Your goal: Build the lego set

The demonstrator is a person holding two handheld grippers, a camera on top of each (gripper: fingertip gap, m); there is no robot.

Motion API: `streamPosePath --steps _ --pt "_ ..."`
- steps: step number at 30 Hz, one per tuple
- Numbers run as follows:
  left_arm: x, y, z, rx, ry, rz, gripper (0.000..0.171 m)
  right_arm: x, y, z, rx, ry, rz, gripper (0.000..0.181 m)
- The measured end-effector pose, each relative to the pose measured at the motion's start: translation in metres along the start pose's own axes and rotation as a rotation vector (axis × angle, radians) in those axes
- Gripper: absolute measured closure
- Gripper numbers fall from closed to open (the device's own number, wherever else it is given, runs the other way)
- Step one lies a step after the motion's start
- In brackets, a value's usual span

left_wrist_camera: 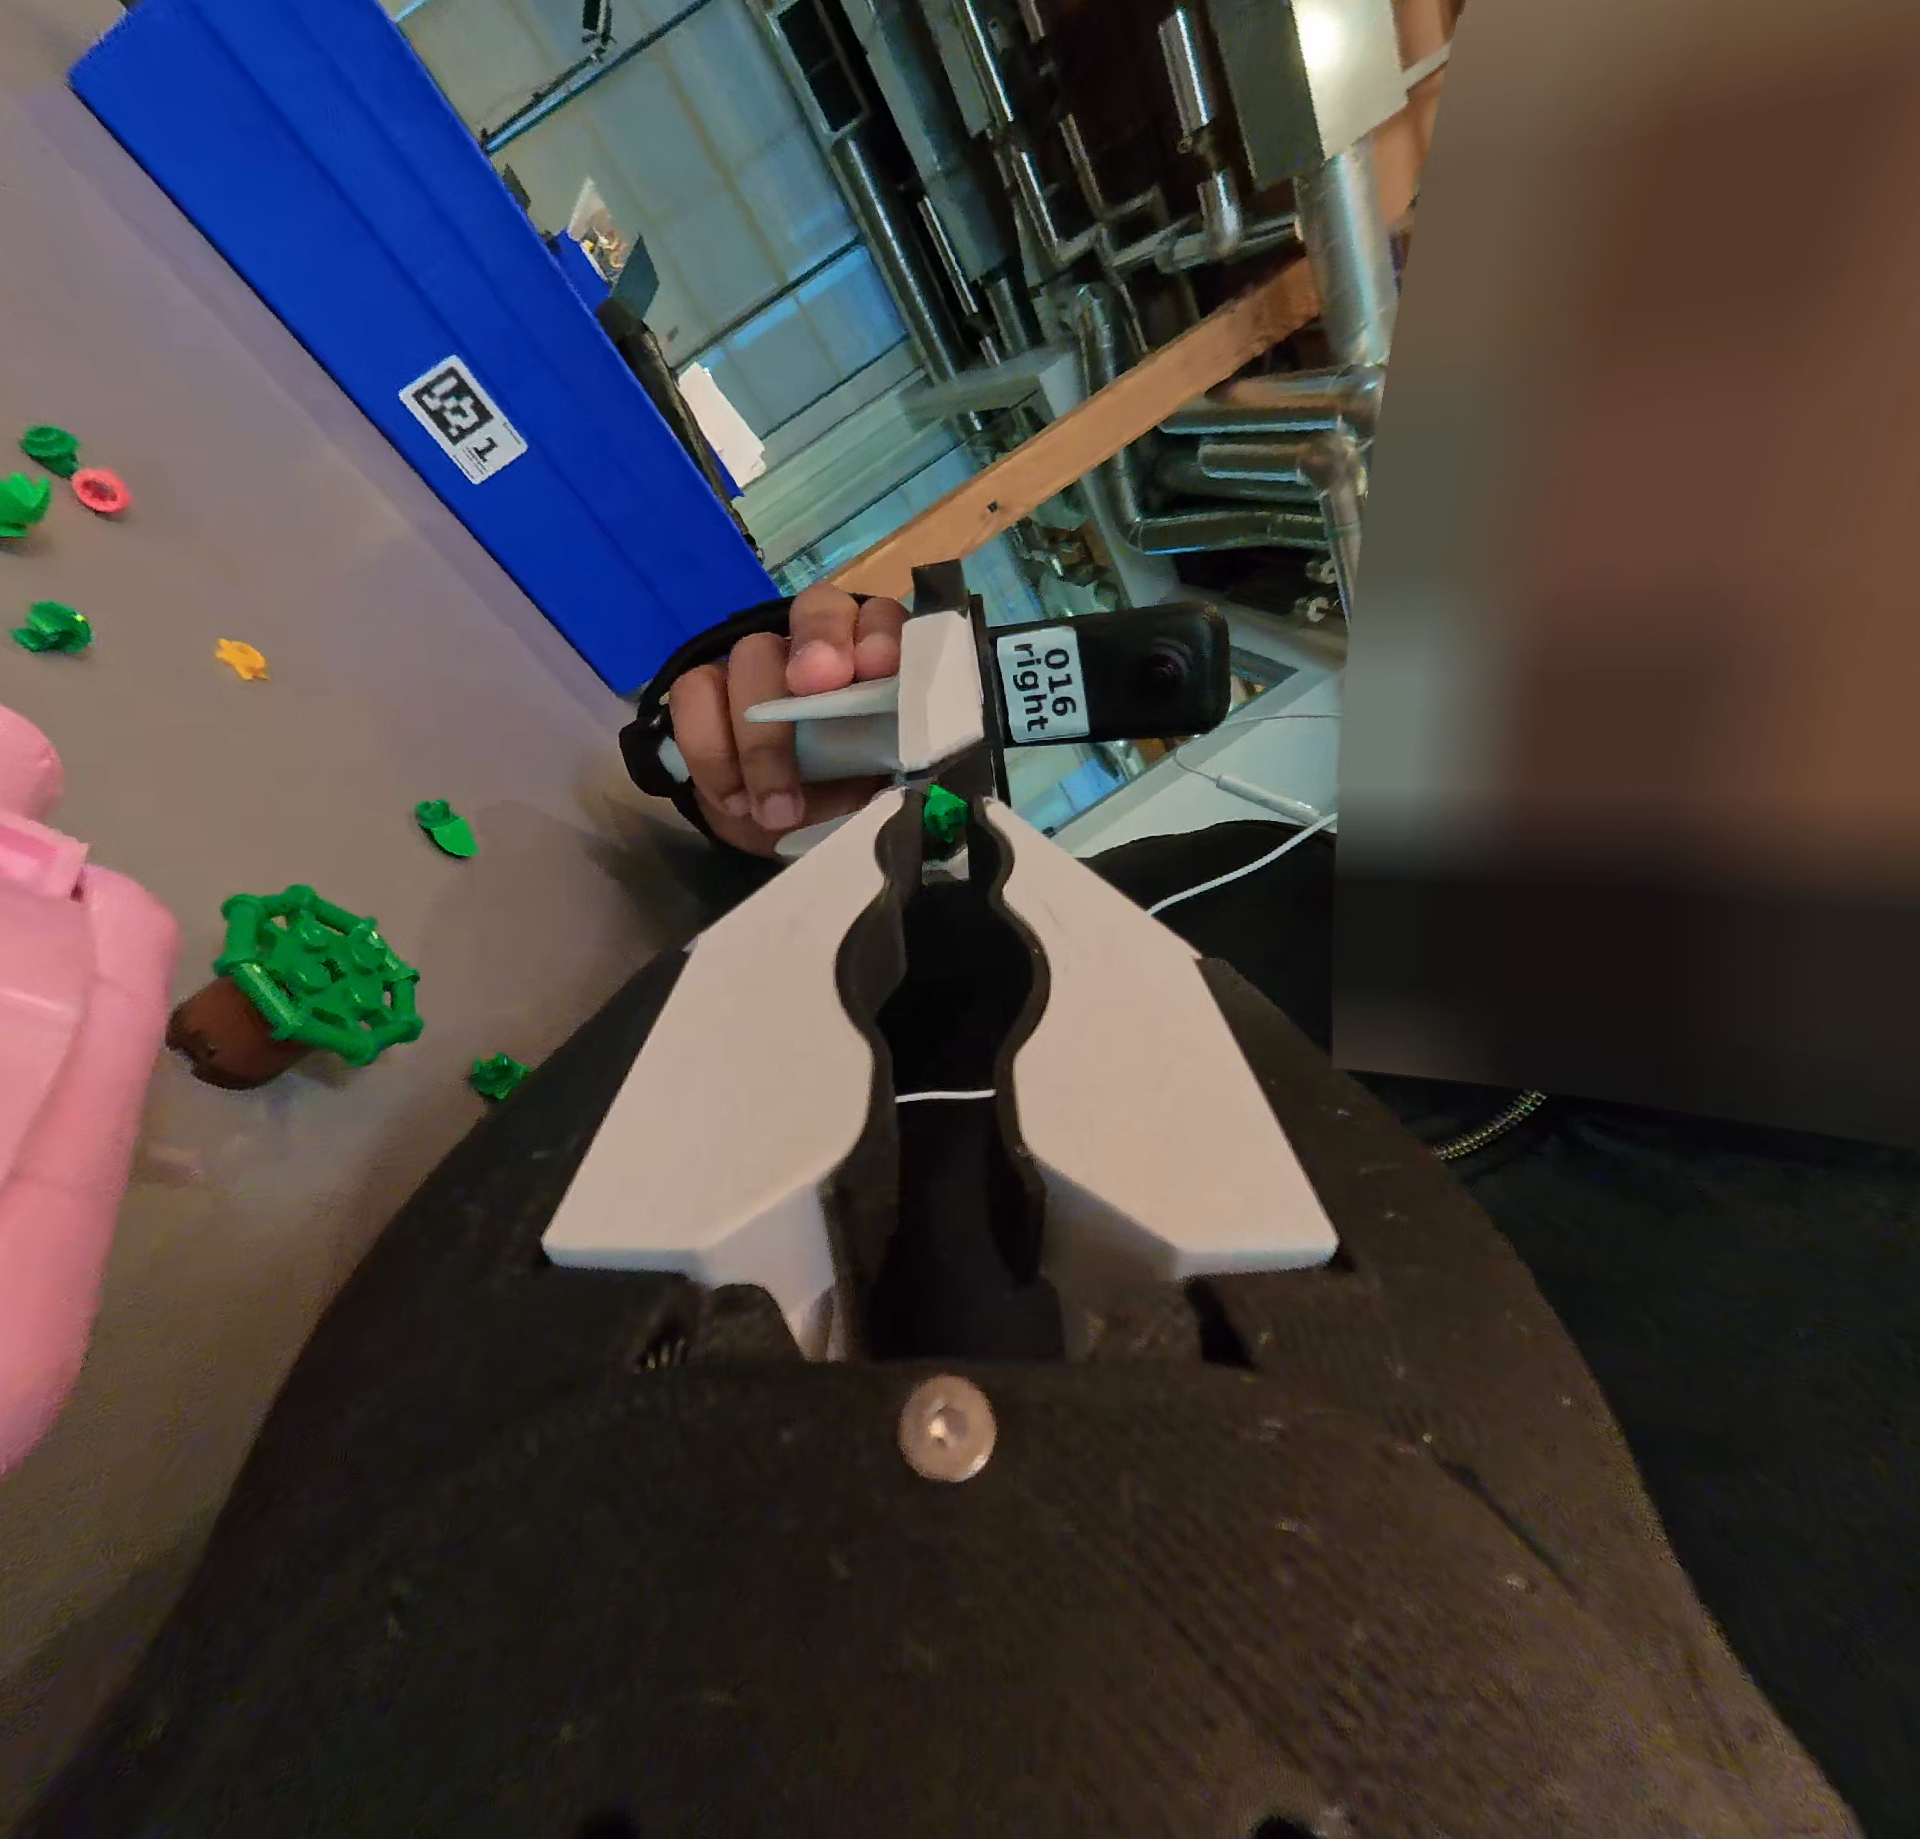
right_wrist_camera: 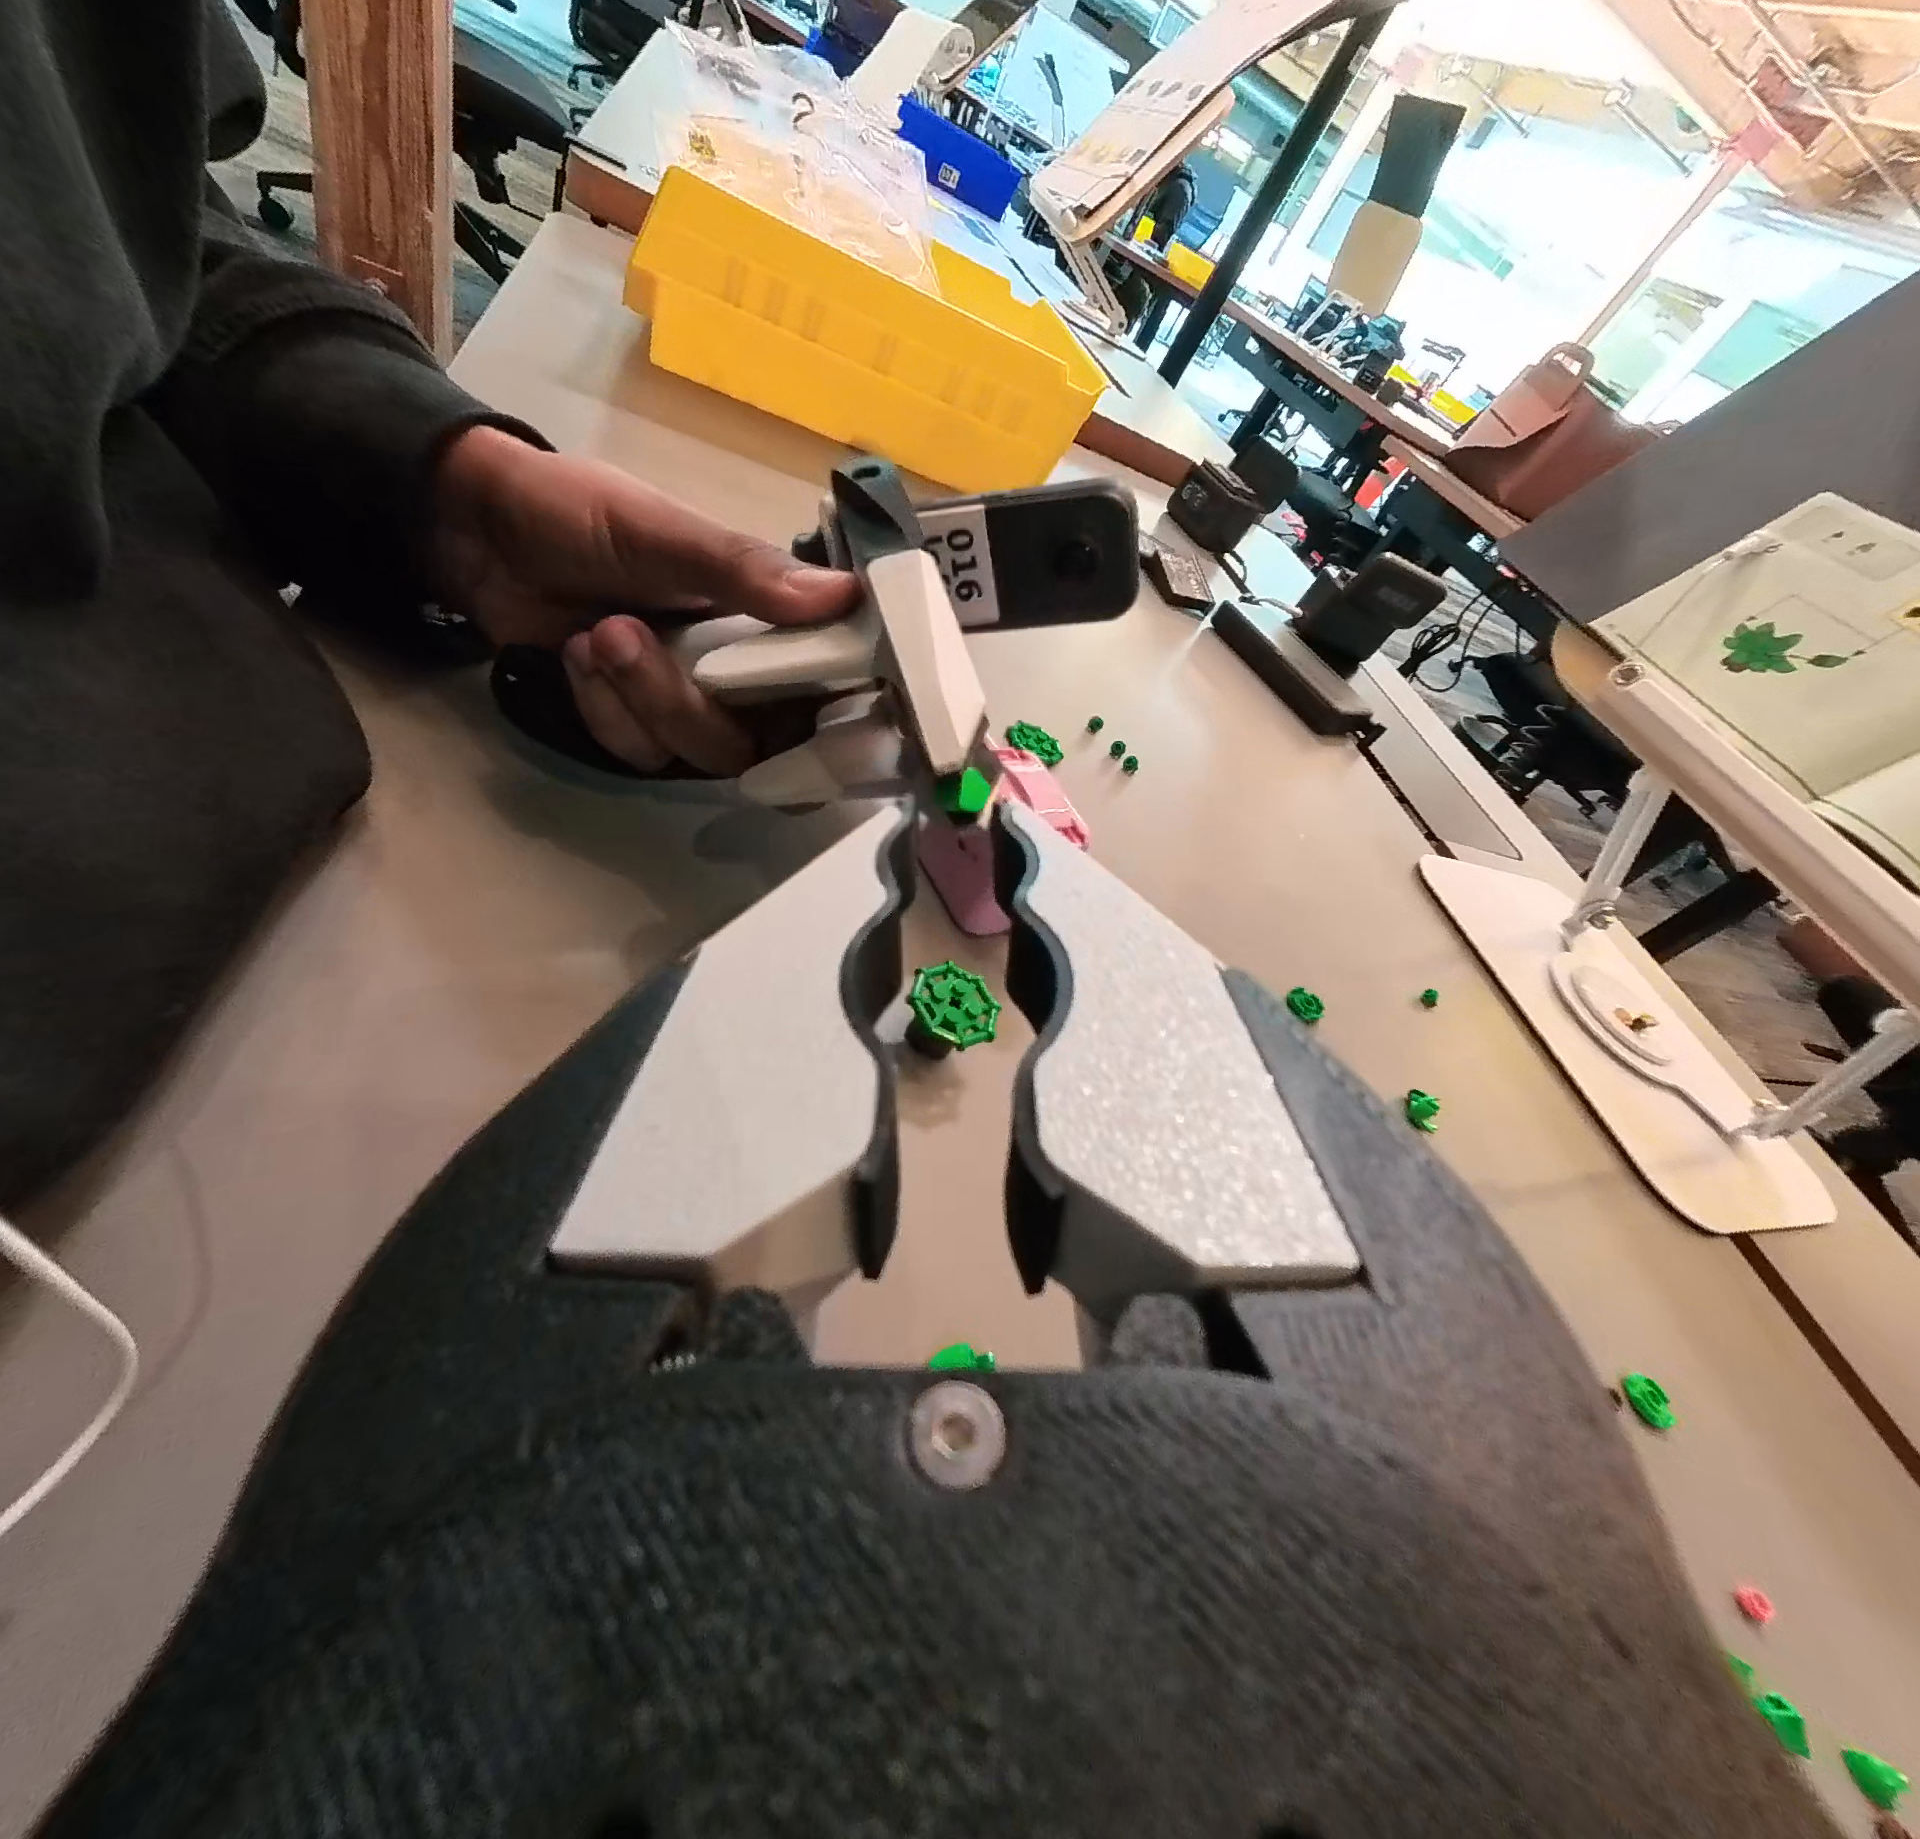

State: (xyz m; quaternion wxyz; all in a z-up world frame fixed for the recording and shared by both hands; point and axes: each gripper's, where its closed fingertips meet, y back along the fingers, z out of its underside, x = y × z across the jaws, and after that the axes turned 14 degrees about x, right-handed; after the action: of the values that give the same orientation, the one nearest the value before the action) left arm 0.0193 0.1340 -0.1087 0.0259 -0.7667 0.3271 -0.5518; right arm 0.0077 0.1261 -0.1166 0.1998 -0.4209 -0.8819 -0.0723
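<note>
A small green lego piece point(left_wrist_camera: 943, 810) point(right_wrist_camera: 961, 790) hangs in the air where both grippers meet tip to tip. My left gripper point(left_wrist_camera: 940, 815) has its tips closed around it; in the right wrist view it point(right_wrist_camera: 933, 777) comes in from the left, held by a hand. My right gripper point(right_wrist_camera: 956, 810) also pinches the piece; in the left wrist view it point(left_wrist_camera: 914, 781) comes down from above. A green web-shaped disc on a brown stem point(left_wrist_camera: 312, 979) point(right_wrist_camera: 954, 1008) stands on the table point(left_wrist_camera: 312, 729) below. A pink part point(left_wrist_camera: 62, 1062) point(right_wrist_camera: 971, 885) lies close by.
Loose small green pieces point(left_wrist_camera: 50, 628) point(right_wrist_camera: 1421, 1109), a pink stud point(left_wrist_camera: 101, 490) and an orange piece point(left_wrist_camera: 241, 659) are scattered on the table. A blue bin point(left_wrist_camera: 364, 283) stands behind. A yellow bin point(right_wrist_camera: 862, 335) and a booklet on a white stand point(right_wrist_camera: 1621, 1062) flank the work area. Left and right tips are no more than a few centimetres apart.
</note>
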Motion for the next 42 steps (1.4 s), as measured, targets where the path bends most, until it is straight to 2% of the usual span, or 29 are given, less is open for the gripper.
streamPosePath --steps 10,12,14,16,20,23,26,31,42 --pt "0.001 -0.003 0.005 -0.020 0.012 0.011 0.167 -0.002 0.000 -0.005 0.019 -0.041 -0.016 0.174" --pt "0.000 -0.002 0.004 -0.021 -0.019 -0.005 0.152 0.002 0.003 -0.007 0.036 -0.082 -0.009 0.174" --pt "-0.001 0.001 -0.002 -0.011 -0.107 -0.040 0.141 0.012 0.008 -0.006 0.037 -0.133 0.020 0.174" --pt "-0.006 0.006 -0.008 -0.023 -0.273 -0.117 0.136 0.023 0.013 0.005 -0.007 -0.218 0.060 0.174" --pt "-0.037 0.019 -0.007 -0.180 -0.641 -0.379 0.126 0.025 0.016 0.044 -0.172 -0.440 0.064 0.174" --pt "-0.063 0.026 0.004 -0.316 -0.768 -0.537 0.125 0.014 0.013 0.064 -0.267 -0.548 0.040 0.174" --pt "-0.073 0.029 0.001 -0.347 -0.836 -0.617 0.124 0.003 0.010 0.077 -0.344 -0.616 0.025 0.174" --pt "-0.080 0.035 -0.006 -0.336 -0.822 -0.679 0.125 -0.004 0.004 0.084 -0.388 -0.665 0.035 0.173" --pt "-0.096 0.042 -0.004 -0.402 -0.819 -0.787 0.138 -0.004 0.002 0.089 -0.412 -0.599 0.057 0.174"
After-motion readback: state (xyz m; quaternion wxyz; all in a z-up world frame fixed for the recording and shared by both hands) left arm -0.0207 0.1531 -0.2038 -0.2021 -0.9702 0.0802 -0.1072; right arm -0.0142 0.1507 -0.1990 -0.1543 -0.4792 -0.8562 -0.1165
